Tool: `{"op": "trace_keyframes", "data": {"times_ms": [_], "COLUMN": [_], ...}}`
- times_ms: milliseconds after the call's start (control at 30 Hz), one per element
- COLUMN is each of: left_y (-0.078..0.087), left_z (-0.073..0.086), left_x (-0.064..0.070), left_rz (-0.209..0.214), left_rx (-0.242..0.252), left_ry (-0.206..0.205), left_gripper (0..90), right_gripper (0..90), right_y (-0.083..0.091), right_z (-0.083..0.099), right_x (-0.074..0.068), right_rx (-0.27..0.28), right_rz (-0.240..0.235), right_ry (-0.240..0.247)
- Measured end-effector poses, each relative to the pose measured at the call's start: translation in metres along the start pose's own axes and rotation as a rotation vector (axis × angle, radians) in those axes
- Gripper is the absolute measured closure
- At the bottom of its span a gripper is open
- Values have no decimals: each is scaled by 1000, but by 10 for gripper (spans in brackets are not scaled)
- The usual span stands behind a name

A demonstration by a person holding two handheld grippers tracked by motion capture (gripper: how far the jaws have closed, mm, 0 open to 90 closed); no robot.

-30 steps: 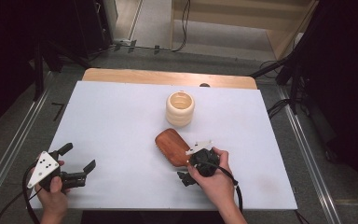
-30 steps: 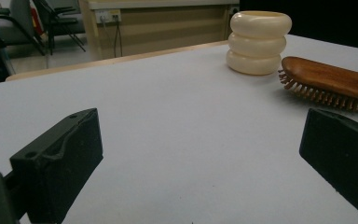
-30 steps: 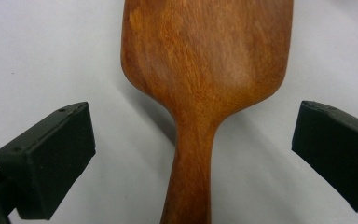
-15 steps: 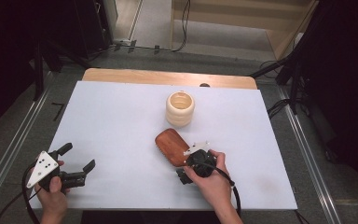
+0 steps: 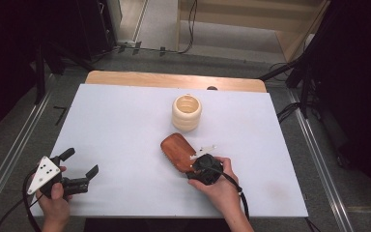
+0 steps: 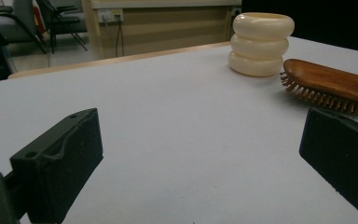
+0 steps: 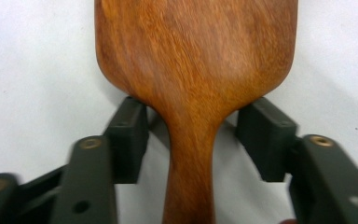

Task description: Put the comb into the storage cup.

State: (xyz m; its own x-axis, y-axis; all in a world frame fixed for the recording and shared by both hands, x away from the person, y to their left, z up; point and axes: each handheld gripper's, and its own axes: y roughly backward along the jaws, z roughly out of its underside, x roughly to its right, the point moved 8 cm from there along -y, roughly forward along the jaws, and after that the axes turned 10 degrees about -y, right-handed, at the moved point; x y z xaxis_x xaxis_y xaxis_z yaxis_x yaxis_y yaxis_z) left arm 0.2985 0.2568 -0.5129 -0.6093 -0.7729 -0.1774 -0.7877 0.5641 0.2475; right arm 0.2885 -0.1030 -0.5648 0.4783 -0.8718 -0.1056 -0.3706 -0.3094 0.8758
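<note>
A wooden hairbrush (image 5: 175,149) lies bristles down on the white table (image 5: 125,121), its handle pointing toward the person. My right gripper (image 5: 192,167) is open with one jaw on each side of the handle (image 7: 189,154), a gap showing on both sides. The brush's wooden back (image 7: 193,51) spreads out just past the jaws. My left gripper (image 5: 80,162) is open at the table's near left corner with nothing between its jaws (image 6: 200,154). In the left gripper view the brush (image 6: 328,86) shows its bristles at the right.
A cream ribbed cup (image 5: 187,112) that looks like stacked rings stands upright just beyond the brush, also seen in the left gripper view (image 6: 261,43). A wooden strip (image 5: 174,79) runs along the table's far edge. Cables and metal rails flank the table.
The right hand and its gripper have shifted slightly left and nearer along the brush handle. The left gripper has stayed almost still.
</note>
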Motion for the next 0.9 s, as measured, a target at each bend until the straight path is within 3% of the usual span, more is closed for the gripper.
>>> {"op": "trace_keyframes", "data": {"times_ms": [67, 133, 367, 700, 900], "left_y": [0, 0, 0, 0, 0], "left_z": [0, 0, 0, 0, -1], "left_x": [0, 0, 0, -1, -1], "left_rz": [-1, -1, -2, -2, -6], "left_rx": [0, -1, -1, 2, 2], "left_ry": [0, 0, -1, 2, 1], "left_gripper": [0, 0, 0, 0, 0], "right_gripper": [638, 685, 695, 695, 695], "right_y": [2, 3, 3, 4, 9], "right_z": [0, 1, 3, 4, -1], "right_x": [2, 4, 7, 7, 8], "right_rx": [0, 11, 59, 99, 159], "right_rz": [-7, -12, -52, -66, -85], "right_ry": [-1, 0, 5, 19, 9]}}
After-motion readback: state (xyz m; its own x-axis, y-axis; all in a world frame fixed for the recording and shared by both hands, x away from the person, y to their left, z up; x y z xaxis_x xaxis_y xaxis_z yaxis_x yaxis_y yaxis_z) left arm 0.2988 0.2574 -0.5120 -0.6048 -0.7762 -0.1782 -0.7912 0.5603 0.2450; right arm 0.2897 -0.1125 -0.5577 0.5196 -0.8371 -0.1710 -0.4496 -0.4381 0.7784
